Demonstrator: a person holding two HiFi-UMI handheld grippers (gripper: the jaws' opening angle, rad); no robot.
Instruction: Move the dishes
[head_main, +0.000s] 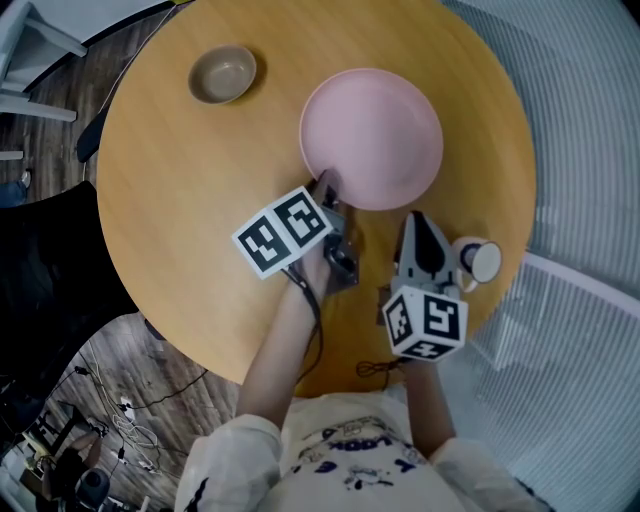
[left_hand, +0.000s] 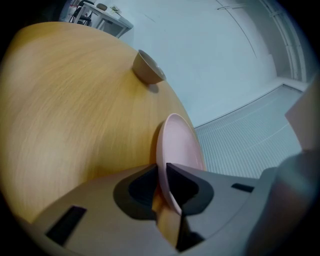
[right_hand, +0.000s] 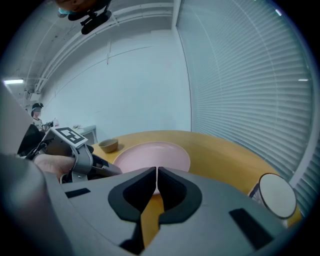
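Observation:
A pink plate (head_main: 371, 138) lies in the middle of the round wooden table (head_main: 180, 210). My left gripper (head_main: 325, 188) reaches its near-left rim, and in the left gripper view the rim of the plate (left_hand: 181, 142) runs between the jaws of my left gripper (left_hand: 161, 169), whose pads press on both sides of it. A small tan bowl (head_main: 222, 74) stands at the far left, also visible as the bowl (left_hand: 147, 67). My right gripper (head_main: 418, 222) hovers just near of the plate (right_hand: 155, 154). My right gripper (right_hand: 157, 172) is shut with nothing between its jaws.
A white cup (head_main: 480, 260) stands at the table's right edge beside my right gripper, and shows as the cup (right_hand: 275, 196). A dark chair (head_main: 45, 270) and loose cables (head_main: 120, 410) are on the floor to the left. Window blinds (head_main: 590, 150) are on the right.

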